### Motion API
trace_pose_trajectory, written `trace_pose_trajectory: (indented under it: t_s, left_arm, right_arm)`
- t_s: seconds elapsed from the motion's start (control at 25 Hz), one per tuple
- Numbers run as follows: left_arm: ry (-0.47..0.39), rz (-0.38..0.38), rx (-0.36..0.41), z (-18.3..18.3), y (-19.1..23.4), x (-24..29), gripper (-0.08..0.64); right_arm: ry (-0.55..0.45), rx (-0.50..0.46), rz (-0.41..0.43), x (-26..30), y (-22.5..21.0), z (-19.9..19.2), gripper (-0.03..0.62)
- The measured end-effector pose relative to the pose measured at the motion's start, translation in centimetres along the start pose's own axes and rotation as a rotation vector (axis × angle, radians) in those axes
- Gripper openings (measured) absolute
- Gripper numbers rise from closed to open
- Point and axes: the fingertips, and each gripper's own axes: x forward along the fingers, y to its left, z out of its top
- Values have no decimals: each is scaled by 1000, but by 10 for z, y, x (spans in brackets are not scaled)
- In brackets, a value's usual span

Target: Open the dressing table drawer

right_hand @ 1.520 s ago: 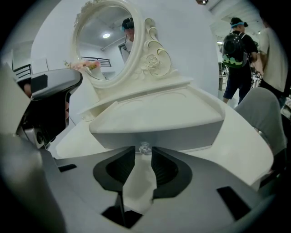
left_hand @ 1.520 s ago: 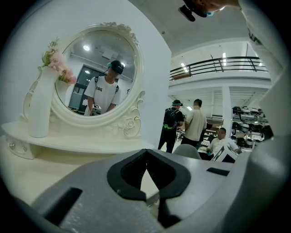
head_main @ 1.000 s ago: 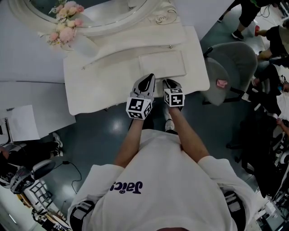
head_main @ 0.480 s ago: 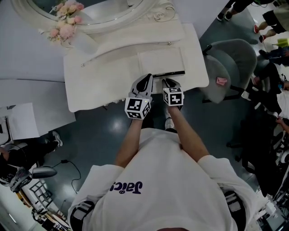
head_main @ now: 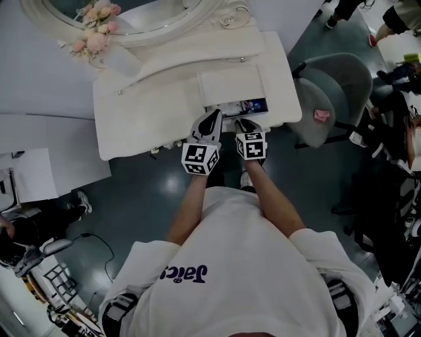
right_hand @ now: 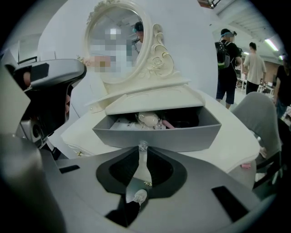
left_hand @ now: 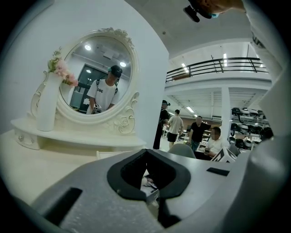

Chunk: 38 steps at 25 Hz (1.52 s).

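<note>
My right tongs pinch the knob of the drawer, which is part-way out under the tabletop. Left tongs closed, empty. The drawer looks light and stiff, but the glassy knob may slip.

The drawer stands partly out of the table, its front toward the person, with small items showing inside that are too small to name. The right gripper meets the drawer's front edge; the left gripper lies just beside it, at the drawer's left end. At the table's back stand a mirror and flowers — a grey chair sits to the right.
</note>
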Motion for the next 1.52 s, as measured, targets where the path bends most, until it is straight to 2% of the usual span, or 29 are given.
trace_pose_trajectory:
  t_s: [0.8,1.32,1.52]
  left_arm:
    - [0,40,-16,-20,-29,-26,15]
    - [-20,48,-16,-16,-32,-29,15]
    - [-40,43,-7,-4,-31,-24,15]
  right_arm:
    - [32,-36,39,-33,12,-40,61]
    - [74,-75,43,-27,10,-52,64]
    - [90,-48,80,-35,14,-49,77]
